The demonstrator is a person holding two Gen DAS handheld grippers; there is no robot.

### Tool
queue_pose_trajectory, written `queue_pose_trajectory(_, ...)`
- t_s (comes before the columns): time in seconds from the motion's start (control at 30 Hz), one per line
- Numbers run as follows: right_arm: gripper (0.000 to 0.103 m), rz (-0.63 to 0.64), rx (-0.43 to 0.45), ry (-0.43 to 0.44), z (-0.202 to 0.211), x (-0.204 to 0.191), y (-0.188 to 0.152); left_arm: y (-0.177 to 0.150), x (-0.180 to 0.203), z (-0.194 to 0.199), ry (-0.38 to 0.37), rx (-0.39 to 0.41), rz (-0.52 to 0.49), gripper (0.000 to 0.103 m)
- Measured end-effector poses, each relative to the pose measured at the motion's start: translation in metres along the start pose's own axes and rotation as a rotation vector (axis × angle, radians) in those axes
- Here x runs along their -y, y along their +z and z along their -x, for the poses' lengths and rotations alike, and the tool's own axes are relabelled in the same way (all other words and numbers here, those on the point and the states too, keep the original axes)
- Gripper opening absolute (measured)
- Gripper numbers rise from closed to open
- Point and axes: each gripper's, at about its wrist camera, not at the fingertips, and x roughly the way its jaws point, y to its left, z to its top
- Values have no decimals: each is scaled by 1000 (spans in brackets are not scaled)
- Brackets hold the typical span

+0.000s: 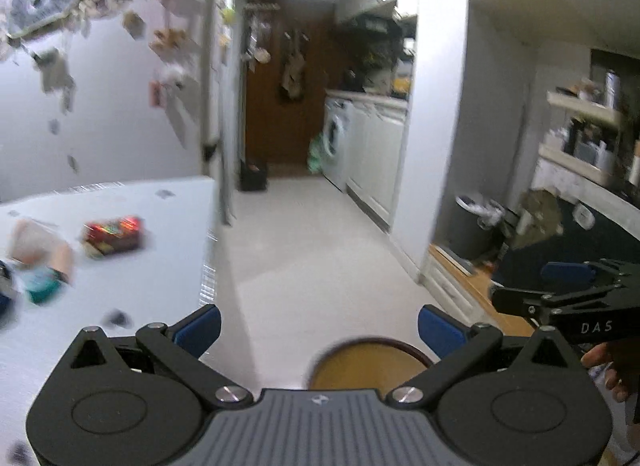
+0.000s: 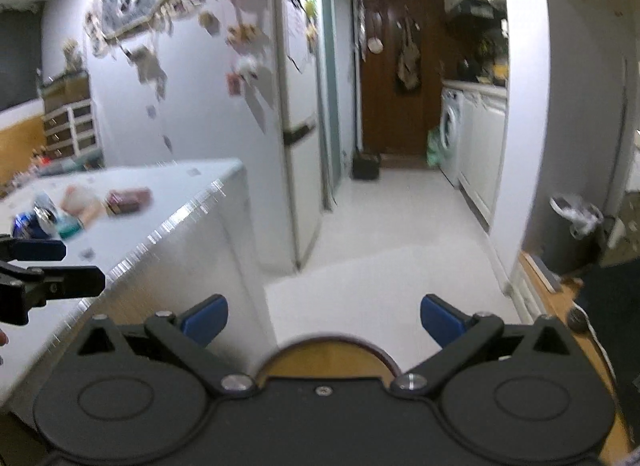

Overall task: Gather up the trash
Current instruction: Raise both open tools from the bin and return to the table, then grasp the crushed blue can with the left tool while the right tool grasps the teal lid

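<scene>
The left tool (image 1: 319, 329) is held with its blue-padded fingers spread wide and nothing between them; below the gap shows the round seat of a wooden stool (image 1: 370, 362). To that tool's left lies the white worktop (image 1: 120, 286), and on it, ahead and to the left of the left finger, sits the trash: a red and dark snack packet (image 1: 114, 236), a pale crumpled wrapper (image 1: 34, 244) beside it, a teal piece (image 1: 42, 290) nearer the tool, and something blue and silvery at the frame edge, too blurred to name. The right tool (image 2: 324, 320) is also spread open and empty, held off the worktop's corner (image 2: 224, 189), with the same stool under it. From the right wrist view the trash pile lies well to the left and ahead, just beyond the left tool's tip at the frame edge. To the right of both tools, beyond a white wall end, stands a dark trash bin (image 1: 474, 225) with a white liner, on the floor and well apart from the worktop. Straight ahead runs a pale floor (image 1: 312, 234) toward a brown door (image 1: 288, 77), with a washing machine (image 1: 336, 137) on its right side.
</scene>
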Motion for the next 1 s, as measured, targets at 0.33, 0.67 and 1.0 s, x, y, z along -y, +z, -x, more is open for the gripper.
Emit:
queue_pose_trajectory(0.33,103,-8,114,144,-27,-88,38,8,-100,42,210,72,63,103)
queue_pose_trajectory(0.67,103,59,107,286,-67,-189,69,-1,-208,63,345,130,40,103)
queue_pose_trajectory(1.0,103,64,13,401,-126,-282,89,-28,-269,37,322,64,-210,95)
